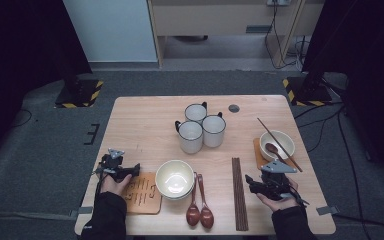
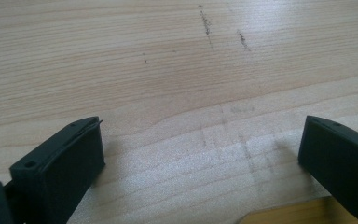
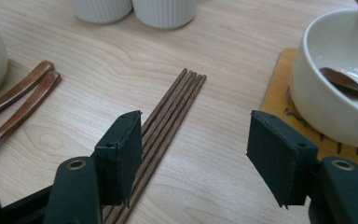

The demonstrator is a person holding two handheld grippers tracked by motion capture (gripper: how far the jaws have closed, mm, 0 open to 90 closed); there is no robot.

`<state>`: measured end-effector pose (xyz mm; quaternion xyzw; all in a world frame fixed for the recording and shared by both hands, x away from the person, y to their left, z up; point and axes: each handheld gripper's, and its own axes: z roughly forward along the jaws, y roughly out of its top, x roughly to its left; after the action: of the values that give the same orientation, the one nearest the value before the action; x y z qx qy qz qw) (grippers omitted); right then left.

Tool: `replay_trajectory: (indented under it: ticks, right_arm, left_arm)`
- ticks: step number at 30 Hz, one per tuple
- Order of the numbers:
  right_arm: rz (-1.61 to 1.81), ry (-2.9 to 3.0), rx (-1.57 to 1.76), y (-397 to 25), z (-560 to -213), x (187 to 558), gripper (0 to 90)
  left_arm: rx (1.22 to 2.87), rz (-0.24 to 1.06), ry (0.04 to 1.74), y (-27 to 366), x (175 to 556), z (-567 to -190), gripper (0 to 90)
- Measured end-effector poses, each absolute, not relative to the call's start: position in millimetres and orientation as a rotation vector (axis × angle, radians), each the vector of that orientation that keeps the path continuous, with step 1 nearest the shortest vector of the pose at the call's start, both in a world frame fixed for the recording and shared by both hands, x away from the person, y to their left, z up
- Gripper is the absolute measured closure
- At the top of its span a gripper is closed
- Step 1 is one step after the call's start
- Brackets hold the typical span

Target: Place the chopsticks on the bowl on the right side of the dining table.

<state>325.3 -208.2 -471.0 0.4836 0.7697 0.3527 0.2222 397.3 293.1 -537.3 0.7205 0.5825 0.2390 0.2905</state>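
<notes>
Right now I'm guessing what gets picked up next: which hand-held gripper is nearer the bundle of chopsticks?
Right. The right hand-held gripper sits just beside the chopsticks, jaws open; the left hand-held gripper is across the table, beyond the stacked bowls.

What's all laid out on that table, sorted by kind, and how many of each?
Mugs: 3
Bowls: 2, though the near one may be a stack
Wooden spoons: 3
Coasters: 2
Chopsticks: one bundle, plus loose ones on the far bowl
Total: 10, chopsticks aside
</notes>
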Motion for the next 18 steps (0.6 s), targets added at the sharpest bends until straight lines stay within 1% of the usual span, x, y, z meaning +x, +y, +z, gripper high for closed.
replay_trajectory:
  ticks: [18]
  right_arm:
    - [0.924, 2.194, 1.357, -201.2, -492.6, 327.0, 36.3]
  left_arm:
    - [1.922, 0.638, 1.554, 293.1, 397.2, -537.2, 0.0]
